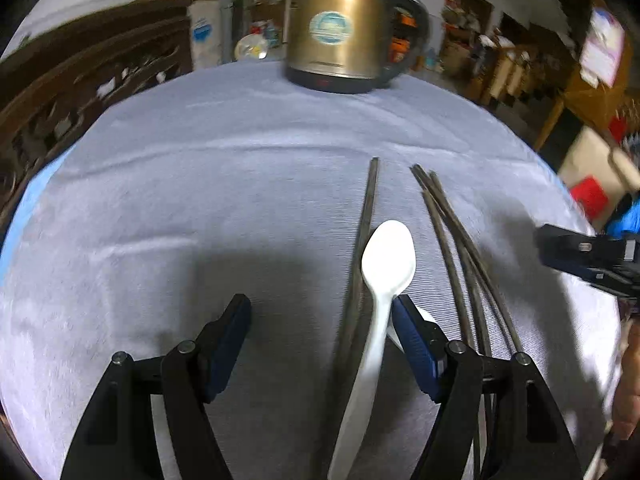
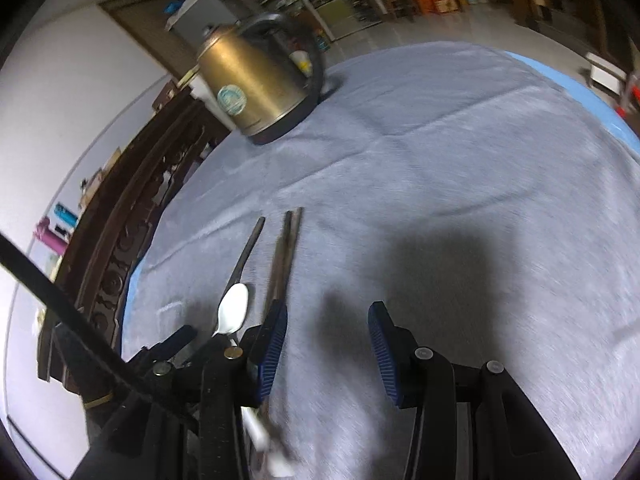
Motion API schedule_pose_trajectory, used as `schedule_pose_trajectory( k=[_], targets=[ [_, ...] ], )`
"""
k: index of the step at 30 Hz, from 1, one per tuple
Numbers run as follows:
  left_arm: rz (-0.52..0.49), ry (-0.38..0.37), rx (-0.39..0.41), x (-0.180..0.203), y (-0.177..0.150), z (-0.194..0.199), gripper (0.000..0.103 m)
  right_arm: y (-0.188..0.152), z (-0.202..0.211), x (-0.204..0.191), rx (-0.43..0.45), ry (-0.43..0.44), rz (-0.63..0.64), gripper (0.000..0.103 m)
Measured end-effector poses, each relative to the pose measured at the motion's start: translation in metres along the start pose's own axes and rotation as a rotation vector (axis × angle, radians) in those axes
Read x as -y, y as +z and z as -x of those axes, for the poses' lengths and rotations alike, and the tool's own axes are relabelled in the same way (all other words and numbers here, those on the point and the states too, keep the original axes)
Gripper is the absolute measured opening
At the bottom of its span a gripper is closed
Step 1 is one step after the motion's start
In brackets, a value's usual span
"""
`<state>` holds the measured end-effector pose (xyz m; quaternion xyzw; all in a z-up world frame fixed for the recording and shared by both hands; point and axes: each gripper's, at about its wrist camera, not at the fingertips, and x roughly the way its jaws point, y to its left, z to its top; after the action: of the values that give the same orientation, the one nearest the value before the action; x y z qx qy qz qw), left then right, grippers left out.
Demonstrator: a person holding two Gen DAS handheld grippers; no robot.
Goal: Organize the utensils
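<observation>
A white plastic spoon (image 1: 386, 276) lies on the grey cloth, bowl pointing away, its handle running back between my left gripper's fingers, close to the right finger (image 1: 416, 344). A pair of dark chopsticks (image 1: 362, 248) lies just left of the spoon. A bundle of several dark chopsticks (image 1: 460, 256) lies to its right. My left gripper (image 1: 322, 308) is open and empty over them. My right gripper (image 2: 328, 316) is open and empty above bare cloth; the spoon (image 2: 234, 308) and chopsticks (image 2: 282, 256) lie to its left. The right gripper also shows at the left wrist view's right edge (image 1: 588, 256).
A brass-coloured electric kettle (image 1: 338, 28) stands at the far edge of the table (image 1: 160, 184); it also shows in the right wrist view (image 2: 256, 92). A dark carved wooden bench (image 1: 80, 80) runs along the left side. Cluttered shelves and furniture stand beyond.
</observation>
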<state>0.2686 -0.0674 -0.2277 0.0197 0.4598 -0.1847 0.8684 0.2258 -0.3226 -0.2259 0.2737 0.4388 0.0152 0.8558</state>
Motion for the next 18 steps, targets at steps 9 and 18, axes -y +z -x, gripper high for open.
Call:
schedule_pose_trajectory(
  k=[9, 18],
  targets=[
    [0.041, -0.042, 0.028, -0.021, -0.007, 0.02, 0.074, 0.01, -0.064, -0.047, -0.075, -0.133, 0.165, 0.047],
    [-0.077, -0.007, 0.028, -0.016, 0.055, 0.004, 0.072, 0.052, -0.068, -0.059, -0.079, -0.065, 0.232, 0.034]
  ],
)
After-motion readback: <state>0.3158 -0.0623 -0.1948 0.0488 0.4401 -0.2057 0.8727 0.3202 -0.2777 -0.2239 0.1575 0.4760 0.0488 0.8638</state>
